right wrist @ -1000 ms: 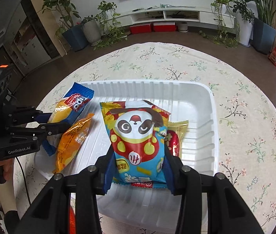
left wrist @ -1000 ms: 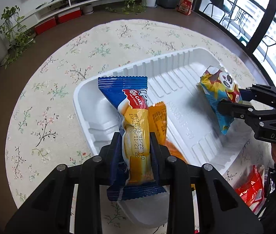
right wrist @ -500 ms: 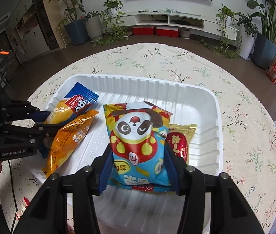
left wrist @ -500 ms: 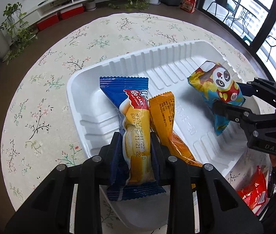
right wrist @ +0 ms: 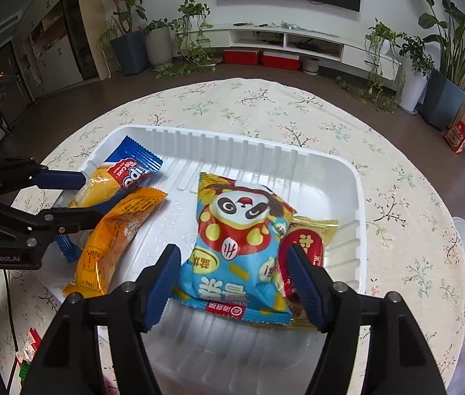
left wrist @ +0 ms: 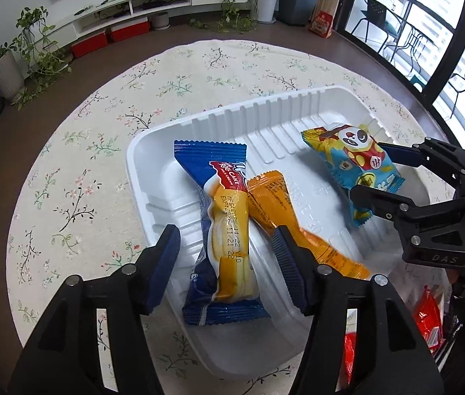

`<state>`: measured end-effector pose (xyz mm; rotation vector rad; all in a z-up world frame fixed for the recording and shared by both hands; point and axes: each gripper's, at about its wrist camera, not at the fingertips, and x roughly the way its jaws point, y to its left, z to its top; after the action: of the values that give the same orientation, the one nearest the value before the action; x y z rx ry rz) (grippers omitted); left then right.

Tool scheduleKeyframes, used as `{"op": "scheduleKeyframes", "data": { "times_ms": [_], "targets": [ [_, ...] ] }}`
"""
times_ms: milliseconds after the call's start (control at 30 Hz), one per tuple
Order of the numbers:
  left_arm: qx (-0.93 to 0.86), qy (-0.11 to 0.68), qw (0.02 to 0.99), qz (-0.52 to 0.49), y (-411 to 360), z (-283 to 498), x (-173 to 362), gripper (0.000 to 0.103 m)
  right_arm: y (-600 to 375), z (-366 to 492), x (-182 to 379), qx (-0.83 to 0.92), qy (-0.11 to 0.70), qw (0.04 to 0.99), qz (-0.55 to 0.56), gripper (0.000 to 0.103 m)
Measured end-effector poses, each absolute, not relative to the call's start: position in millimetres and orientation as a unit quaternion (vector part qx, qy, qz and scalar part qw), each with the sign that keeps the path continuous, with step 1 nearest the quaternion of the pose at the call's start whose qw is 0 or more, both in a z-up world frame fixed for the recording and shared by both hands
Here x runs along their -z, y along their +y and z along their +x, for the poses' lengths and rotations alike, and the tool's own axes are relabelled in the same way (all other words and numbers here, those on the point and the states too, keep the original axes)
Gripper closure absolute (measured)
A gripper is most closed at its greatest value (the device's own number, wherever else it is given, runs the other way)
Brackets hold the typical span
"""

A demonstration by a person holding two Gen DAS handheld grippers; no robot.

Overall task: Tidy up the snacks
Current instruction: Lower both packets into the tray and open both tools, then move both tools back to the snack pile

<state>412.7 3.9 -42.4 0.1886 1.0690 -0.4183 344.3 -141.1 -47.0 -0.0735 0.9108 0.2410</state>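
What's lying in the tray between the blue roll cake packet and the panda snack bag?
An orange snack packet lies between the roll cake packet and the panda bag, then bare white tray floor. The right wrist view shows it best.

Readable print from my two wrist feeds
I read "ROLL CAKE" on the blue cake wrapper [left wrist: 224, 227], "DAS" on the right gripper [left wrist: 372, 171], "GenRobot.AI" on the left gripper [right wrist: 77, 197].

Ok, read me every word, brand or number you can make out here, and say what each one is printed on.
"ROLL CAKE": blue roll cake packet.
"GenRobot.AI": left gripper body.
"DAS": right gripper body.
Date digits on the roll cake packet: too blurred to read surely.
Panda snack bag, orange packet, white tray embossing: unreadable.
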Motion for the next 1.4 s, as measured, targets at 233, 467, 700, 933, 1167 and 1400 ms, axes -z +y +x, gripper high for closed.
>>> {"op": "scheduleKeyframes", "data": {
  "times_ms": [233,467,700,933,1167,1400],
  "targets": [
    [0.196,0.484,0.850,0.069,13.6,390.8,19.7,0.029,-146.7,338.6,33.0,-0.118,0.413,0.902,-0.033,0.028],
    [0.203,0.427,0.881,0.008,42.6,331.3,-15.8,0.000,-171.8,310.4,-8.9,-0.102,0.330,0.938,-0.028,0.023],
    [0.196,0.360,0.912,0.016,67.1,234.4,-34.6,0.000,-210.8,241.5,-70.7,-0.053,0.173,0.983,-0.012,0.011],
    [0.185,0.392,0.899,-0.063,85.8,158.0,-19.2,0.000,-237.5,142.9,-55.8,-0.042,0.121,0.987,0.097,0.000],
    [0.244,0.412,0.878,-0.017,49.2,109.6,7.5,0.001,-220.4,68.9,-27.9,-0.059,0.183,0.971,0.139,0.000],
    [0.275,0.413,0.868,0.021,21.9,101.4,8.7,0.001,-202.5,34.4,-1.2,-0.103,0.284,0.936,0.181,0.003]
  ]
}}
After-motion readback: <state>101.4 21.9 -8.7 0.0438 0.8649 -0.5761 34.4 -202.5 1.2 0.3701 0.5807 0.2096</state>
